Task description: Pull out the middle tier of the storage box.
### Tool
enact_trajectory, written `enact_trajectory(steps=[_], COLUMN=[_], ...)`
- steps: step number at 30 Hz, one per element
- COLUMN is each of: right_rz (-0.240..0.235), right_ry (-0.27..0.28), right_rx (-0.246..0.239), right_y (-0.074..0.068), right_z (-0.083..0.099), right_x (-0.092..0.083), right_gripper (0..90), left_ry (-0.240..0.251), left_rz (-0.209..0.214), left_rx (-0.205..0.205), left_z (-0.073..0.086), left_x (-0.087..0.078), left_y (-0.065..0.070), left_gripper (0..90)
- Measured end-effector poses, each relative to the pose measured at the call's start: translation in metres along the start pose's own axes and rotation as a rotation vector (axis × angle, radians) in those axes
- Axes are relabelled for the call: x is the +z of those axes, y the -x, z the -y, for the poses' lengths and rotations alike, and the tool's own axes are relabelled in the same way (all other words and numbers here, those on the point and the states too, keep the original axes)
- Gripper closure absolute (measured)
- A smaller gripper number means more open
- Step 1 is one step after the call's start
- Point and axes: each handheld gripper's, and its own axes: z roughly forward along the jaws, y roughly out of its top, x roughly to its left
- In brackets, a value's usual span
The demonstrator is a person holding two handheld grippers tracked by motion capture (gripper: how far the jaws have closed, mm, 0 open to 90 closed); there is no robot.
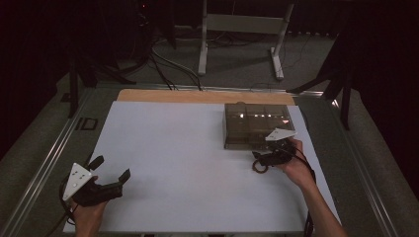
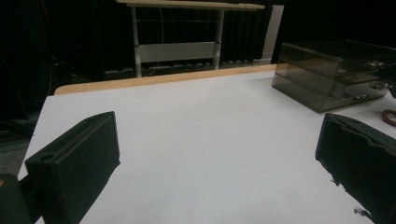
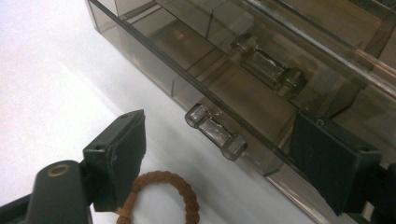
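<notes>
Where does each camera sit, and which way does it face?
High view: above the person's side, looking forward and down on the table; both forearms, left tongs, right tongs at the box.
Left gripper view: on the left tongs, looking level across the table toward the box; its two open jaws show.
Right gripper view: on the right tongs, facing the lower drawer's handle; open jaws, ring below.
Shared: all three show box and ring.
</notes>
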Motion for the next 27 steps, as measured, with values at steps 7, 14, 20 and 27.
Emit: enact_trajectory(steps=[7,14,20,27], right_rz=[0.004,0.001,0.009,0.036], right_ry=[-0.007,-0.014,-0.023,-0.028], right_rx=[0.009,0.007,0.0,-0.015], right_y=[-0.002,-0.003,-0.004,-0.004], right_z=[0.0,-0.001,-0.003,-0.003], right_x=[-0.002,-0.002,0.007,0.007], right_gripper=[21.8,26.0,28.6,37.8], left_ry=[-0.001,-0.002,0.001,0.0], left_rz=[0.0,0.001,0.0,0.0], left_rx=[0.003,0.003,0.0,0.002], left_z=[0.0,0.0,0.0,0.0], left_x=[0.001,0.001,0.0,0.0], left_y=[0.0,0.0,0.0,0.0], left_gripper=[1.2,1.2,1.1,1.2])
